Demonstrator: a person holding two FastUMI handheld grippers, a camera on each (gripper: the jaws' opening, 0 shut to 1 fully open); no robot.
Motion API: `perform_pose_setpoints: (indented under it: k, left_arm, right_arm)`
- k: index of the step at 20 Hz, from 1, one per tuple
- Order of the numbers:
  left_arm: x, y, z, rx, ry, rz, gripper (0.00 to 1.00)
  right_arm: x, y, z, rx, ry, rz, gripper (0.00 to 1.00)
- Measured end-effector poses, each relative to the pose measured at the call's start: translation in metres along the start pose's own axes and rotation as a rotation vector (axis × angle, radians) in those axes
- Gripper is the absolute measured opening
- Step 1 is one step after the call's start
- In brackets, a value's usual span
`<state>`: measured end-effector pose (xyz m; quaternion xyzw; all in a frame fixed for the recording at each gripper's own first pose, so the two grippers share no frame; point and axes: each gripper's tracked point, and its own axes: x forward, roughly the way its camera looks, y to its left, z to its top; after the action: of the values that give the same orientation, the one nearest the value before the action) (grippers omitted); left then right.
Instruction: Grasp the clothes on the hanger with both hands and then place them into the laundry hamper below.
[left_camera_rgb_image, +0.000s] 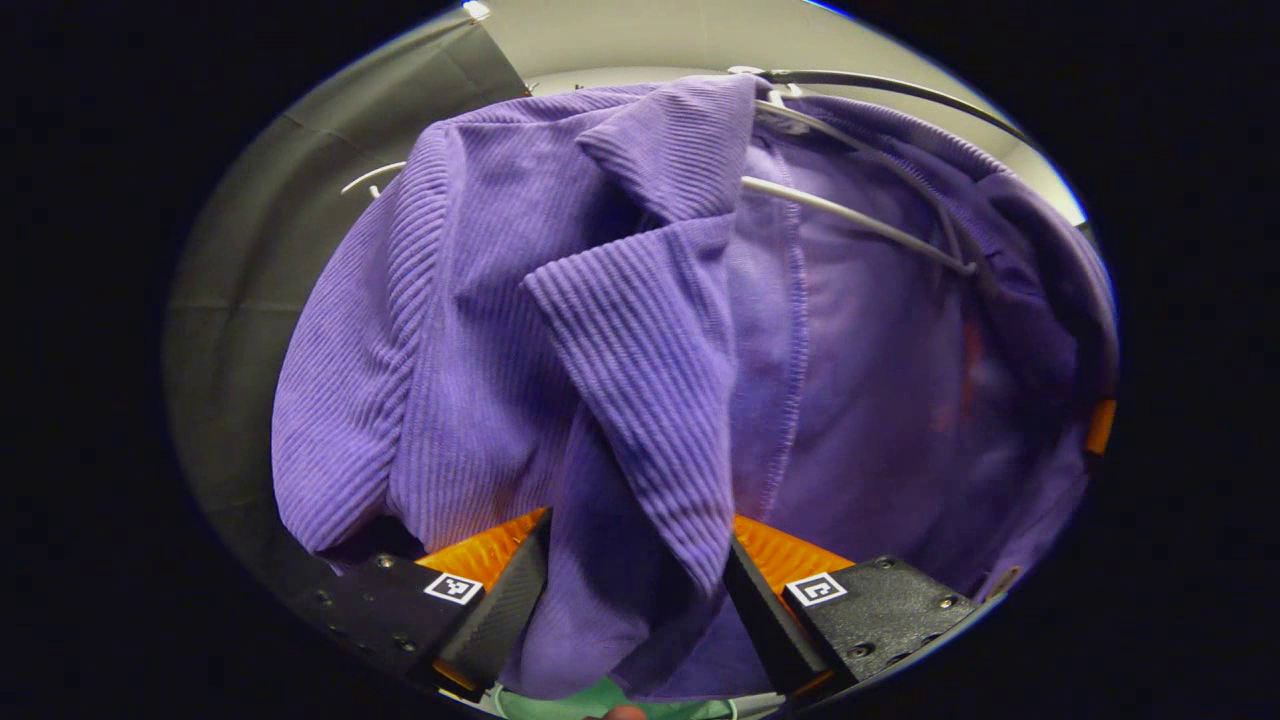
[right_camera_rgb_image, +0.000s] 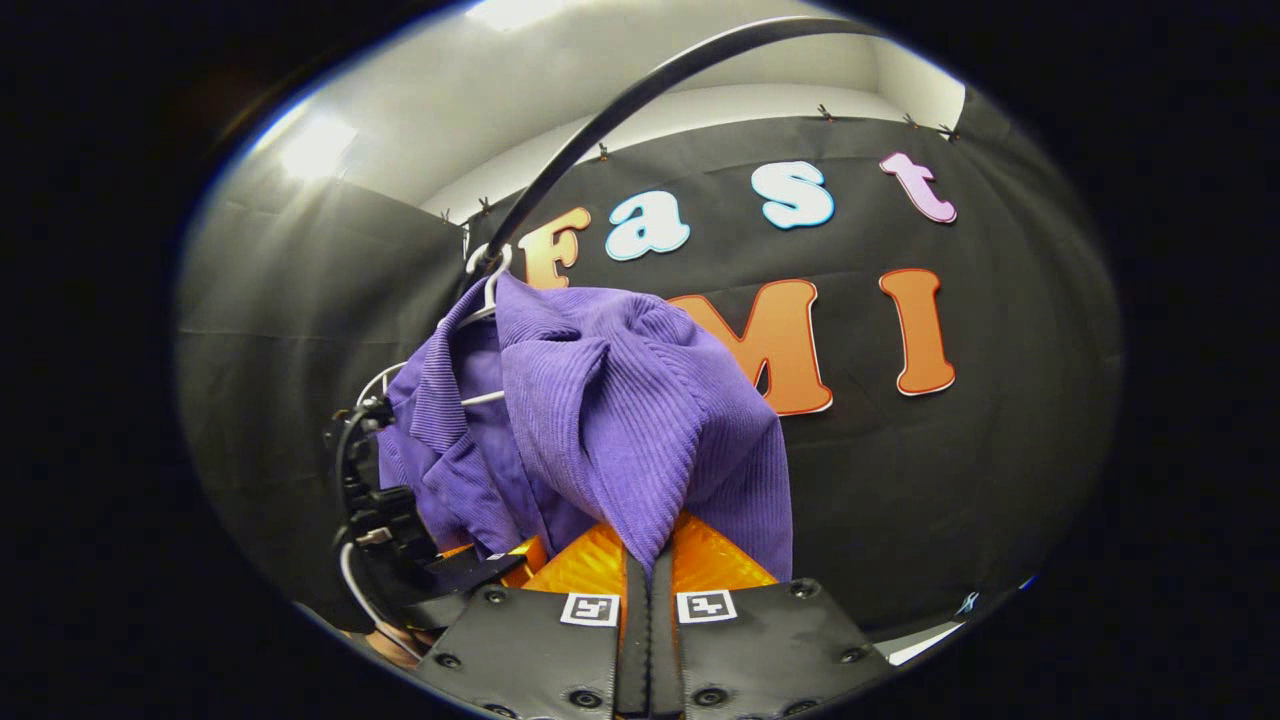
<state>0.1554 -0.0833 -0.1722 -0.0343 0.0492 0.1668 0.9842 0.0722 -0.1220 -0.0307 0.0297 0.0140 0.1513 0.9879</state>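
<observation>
A purple corduroy jacket (left_camera_rgb_image: 620, 330) hangs on a white hanger (left_camera_rgb_image: 850, 215) from a black rail (left_camera_rgb_image: 900, 88). My left gripper (left_camera_rgb_image: 638, 575) stands open around the jacket's front lapel fold, which drops between its two fingers and brushes both. In the right gripper view the jacket (right_camera_rgb_image: 620, 420) hangs from the hanger hook (right_camera_rgb_image: 487, 290) on the rail (right_camera_rgb_image: 640, 95). My right gripper (right_camera_rgb_image: 640, 570) is shut on the jacket's outer edge, a point of cloth pinched between its closed fingers. The left gripper (right_camera_rgb_image: 470, 570) shows at the jacket's left side.
Black cloth walls (right_camera_rgb_image: 1000, 480) enclose the booth behind and beside the jacket. Something green (left_camera_rgb_image: 600, 700) peeks out below the jacket's hem, between my left fingers. A white cable (right_camera_rgb_image: 350, 575) loops from the left gripper.
</observation>
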Motion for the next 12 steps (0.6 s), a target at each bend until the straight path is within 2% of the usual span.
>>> perform_pose_setpoints:
  k: [1, 2, 4, 5, 7, 8, 9, 10, 11, 12]
  left_arm:
    - [0.002, 0.012, 0.0, 0.021, -0.011, 0.023, 0.95]
    - [-0.002, 0.022, -0.005, 0.042, -0.005, 0.029, 0.94]
    - [-0.011, 0.045, 0.002, 0.067, 0.035, 0.052, 0.38]
    - [-0.023, 0.048, 0.01, 0.048, 0.027, 0.013, 0.1]
    - [-0.046, 0.061, 0.036, 0.041, -0.01, -0.008, 0.07]
    - [-0.061, 0.068, 0.052, 0.057, -0.036, 0.002, 0.09]
    - [-0.075, 0.074, 0.072, 0.075, -0.071, 0.014, 0.06]
    - [-0.085, 0.08, 0.094, 0.09, -0.11, 0.028, 0.1]
    - [-0.087, 0.09, 0.118, 0.086, -0.147, 0.039, 0.04]
    - [-0.088, 0.096, 0.137, 0.061, -0.17, 0.04, 0.06]
  right_arm:
    - [-0.002, -0.002, 0.003, -0.01, -0.01, 0.002, 0.08]
    - [-0.004, -0.004, 0.006, -0.019, -0.022, 0.002, 0.08]
    - [-0.001, -0.005, 0.012, -0.034, -0.04, -0.008, 0.08]
    - [0.0, -0.007, 0.014, -0.049, -0.051, -0.019, 0.08]
    - [0.002, -0.014, 0.02, -0.1, -0.087, -0.058, 0.08]
    - [0.002, -0.018, 0.028, -0.131, -0.117, -0.086, 0.08]
    - [0.003, -0.023, 0.037, -0.155, -0.155, -0.117, 0.08]
    - [0.004, -0.023, 0.049, -0.159, -0.193, -0.14, 0.11]
    - [0.004, -0.021, 0.06, -0.148, -0.227, -0.146, 0.08]
    - [0.007, -0.017, 0.071, -0.14, -0.257, -0.148, 0.08]
